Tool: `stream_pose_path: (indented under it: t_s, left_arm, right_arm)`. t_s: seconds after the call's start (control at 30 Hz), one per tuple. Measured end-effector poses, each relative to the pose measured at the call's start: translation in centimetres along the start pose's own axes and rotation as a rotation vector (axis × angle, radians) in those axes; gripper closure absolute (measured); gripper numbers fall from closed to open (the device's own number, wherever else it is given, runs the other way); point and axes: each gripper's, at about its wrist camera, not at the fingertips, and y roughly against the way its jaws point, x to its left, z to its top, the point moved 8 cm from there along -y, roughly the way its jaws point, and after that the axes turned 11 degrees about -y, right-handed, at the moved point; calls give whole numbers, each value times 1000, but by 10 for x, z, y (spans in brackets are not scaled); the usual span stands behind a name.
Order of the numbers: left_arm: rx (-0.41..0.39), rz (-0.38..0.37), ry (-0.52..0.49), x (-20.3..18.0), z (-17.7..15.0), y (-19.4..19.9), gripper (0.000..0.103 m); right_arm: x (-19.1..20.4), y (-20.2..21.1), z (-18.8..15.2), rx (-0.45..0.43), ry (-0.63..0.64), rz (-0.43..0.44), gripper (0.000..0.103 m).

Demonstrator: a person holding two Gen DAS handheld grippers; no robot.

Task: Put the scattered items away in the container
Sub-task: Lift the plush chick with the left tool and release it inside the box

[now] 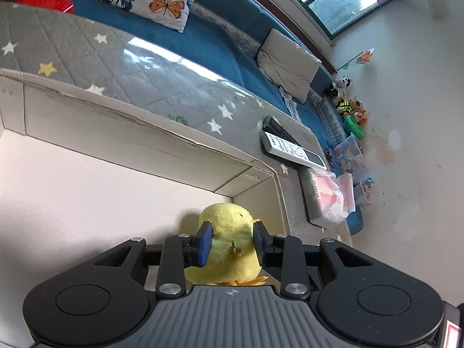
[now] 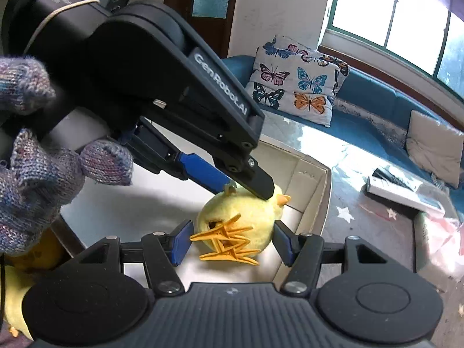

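**Now: chick in the box, both grippers on it**

Landmark is the box (image 1: 162,156), a white cardboard one sitting on a grey star-print mat (image 1: 87,58).

- Chick (image 1: 229,243): yellow plush, inside the box near its far right corner, lying on the box floor with orange feet (image 2: 229,243) pointing at the right wrist camera, beak (image 2: 282,200) toward the box wall.
- Left gripper (image 1: 232,243): reaches down into the box, jaws either side of the chick's body. Blue pads (image 1: 206,242) sit right at the plush; can't tell if they press it or just flank it. From the right wrist view its fingertips lie across the top of the chick's head.
- Right gripper (image 2: 230,242): also over the box, jaws spread, chick between them; a gap shows on each side, pads not touching.
- Gloved hand (image 2: 43,156): knit glove, wrapped round the left gripper's body, over the box's near side.
- Remotes (image 1: 293,145): white and black, on the mat just outside the box's right wall.
- Butterfly pillow (image 2: 295,87): on a blue sofa (image 2: 377,95) beyond the box.
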Motion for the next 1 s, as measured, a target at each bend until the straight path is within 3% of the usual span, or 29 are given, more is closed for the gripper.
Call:
stream_pose_path:
  t_s: [0.23, 0.47, 1.0]
  left_arm:
    - [24, -41, 26, -1, -4, -1, 70]
    - [-11, -16, -30, -12, -6, 12, 70]
    - [-125, 36, -164, -45, -37, 78, 70]
  right_arm:
    - [-1, -4, 1, 7, 23, -24, 44]
    - [-3, 2, 2, -24, 5, -26, 43]
    - [1, 79, -11, -177, -86, -23, 37]
